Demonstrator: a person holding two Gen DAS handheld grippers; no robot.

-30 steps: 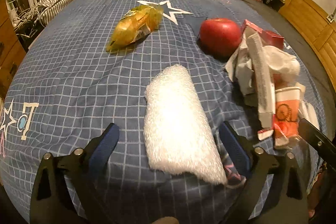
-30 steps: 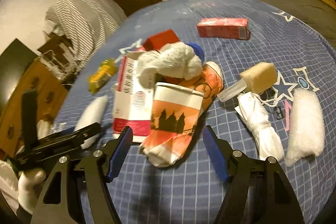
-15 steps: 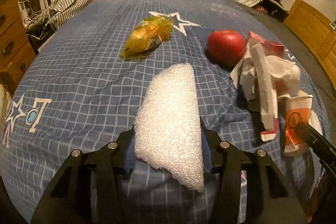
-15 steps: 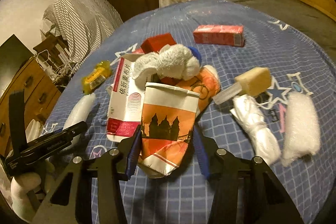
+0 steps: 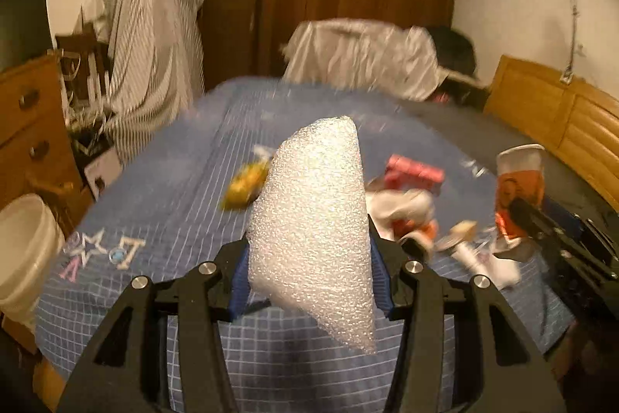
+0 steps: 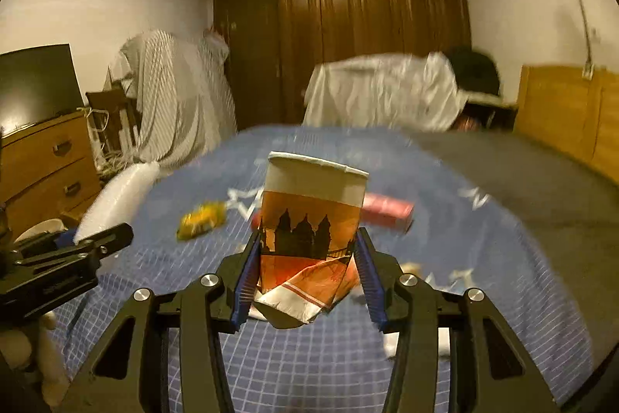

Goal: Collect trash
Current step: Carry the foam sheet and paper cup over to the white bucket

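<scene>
My left gripper (image 5: 307,281) is shut on a white foam wrap piece (image 5: 317,215) and holds it up above the blue checked bed cover (image 5: 162,219). My right gripper (image 6: 307,281) is shut on a crushed orange paper cup (image 6: 309,231), also lifted; the cup also shows in the left wrist view (image 5: 520,177). On the bed lie a yellow wrapper (image 5: 243,186), a red box (image 5: 414,173) and a heap of crumpled white paper (image 5: 406,206). The foam wrap also shows at the left of the right wrist view (image 6: 116,196).
A white bucket (image 5: 23,250) stands by the bed's left edge, beside a wooden dresser (image 5: 27,126). A striped cloth over a chair (image 5: 151,64) and a white sheet heap (image 5: 363,57) sit beyond the bed. A wooden headboard (image 5: 557,119) runs along the right.
Both grippers closed on their items, the left on the foam wrap and the right on the paper cup, then lifted them off the bed and tilted upward toward the room.
</scene>
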